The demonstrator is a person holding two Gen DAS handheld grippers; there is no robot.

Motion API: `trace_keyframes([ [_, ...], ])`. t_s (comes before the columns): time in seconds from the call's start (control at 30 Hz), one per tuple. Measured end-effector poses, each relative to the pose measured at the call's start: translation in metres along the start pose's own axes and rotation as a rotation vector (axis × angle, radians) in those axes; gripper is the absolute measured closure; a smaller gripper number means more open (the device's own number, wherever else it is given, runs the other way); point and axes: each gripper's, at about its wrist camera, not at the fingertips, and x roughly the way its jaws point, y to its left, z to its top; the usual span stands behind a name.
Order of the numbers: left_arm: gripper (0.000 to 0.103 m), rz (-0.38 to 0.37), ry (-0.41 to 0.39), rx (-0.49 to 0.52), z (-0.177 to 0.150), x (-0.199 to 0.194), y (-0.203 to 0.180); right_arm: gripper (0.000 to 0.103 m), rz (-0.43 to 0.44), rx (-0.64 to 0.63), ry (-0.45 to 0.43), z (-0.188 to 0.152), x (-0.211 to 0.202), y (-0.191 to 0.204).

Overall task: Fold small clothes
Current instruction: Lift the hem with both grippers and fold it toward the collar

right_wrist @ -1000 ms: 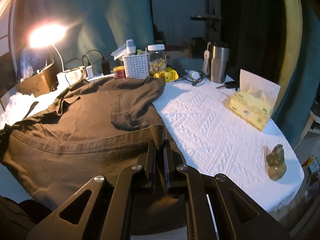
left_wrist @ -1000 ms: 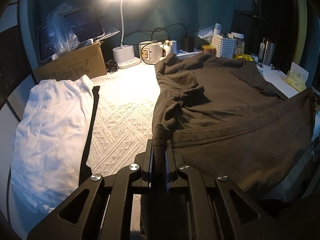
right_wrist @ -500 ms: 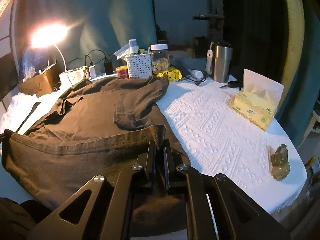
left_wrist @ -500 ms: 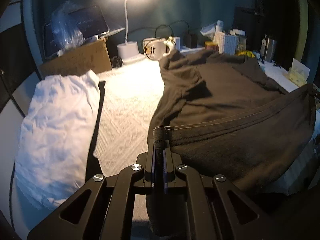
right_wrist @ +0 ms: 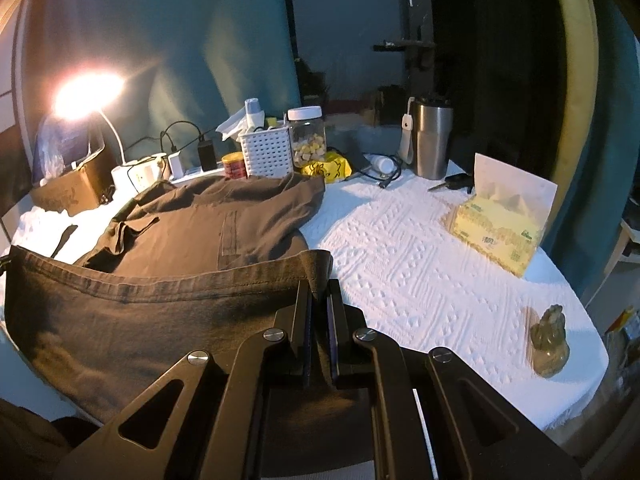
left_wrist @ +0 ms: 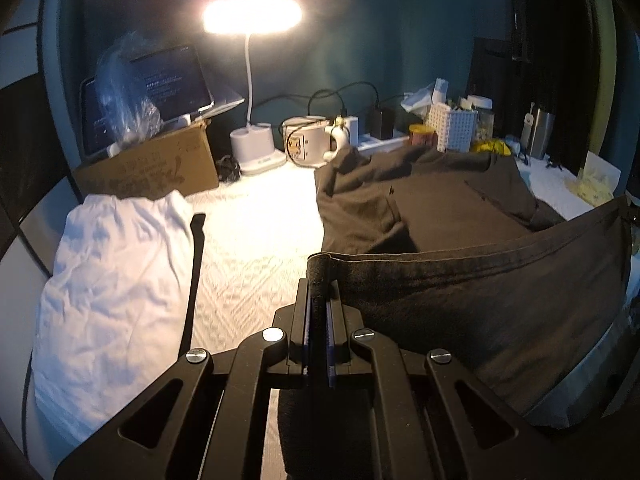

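A dark brown T-shirt (left_wrist: 448, 216) lies spread on the white textured table cover (left_wrist: 256, 216), collar end towards the back. My left gripper (left_wrist: 319, 286) is shut on the left corner of its bottom hem. My right gripper (right_wrist: 319, 286) is shut on the right corner of the same hem (right_wrist: 160, 280). The hem hangs stretched between the two grippers, lifted above the rest of the T-shirt (right_wrist: 208, 220). A folded white garment (left_wrist: 108, 280) lies at the left in the left wrist view.
Along the back stand a lit desk lamp (left_wrist: 252, 20), a cardboard box (left_wrist: 152, 168), a mug (left_wrist: 308, 140), a white basket (right_wrist: 266, 154), a jar (right_wrist: 307, 136) and a steel tumbler (right_wrist: 432, 136). A tissue box (right_wrist: 496, 228) and a small figurine (right_wrist: 550, 342) sit at the right.
Both grippers keep their hold on the hem. The left one has risen and carried the hem up and towards the back; the hem now stands higher over the T-shirt's body.
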Motion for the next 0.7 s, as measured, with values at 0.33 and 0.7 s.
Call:
trace_keyframes([
  [0.33, 0.098, 0.013, -0.034, 0.015, 0.023, 0.011, 0.003, 0.095, 0.0, 0.005, -0.028, 0.02, 0.011, -0.003],
  [0.7, 0.098, 0.02, -0.065, 0.032, 0.05, 0.033, 0.009, 0.095, -0.006, -0.008, -0.033, 0.044, 0.036, 0.0],
])
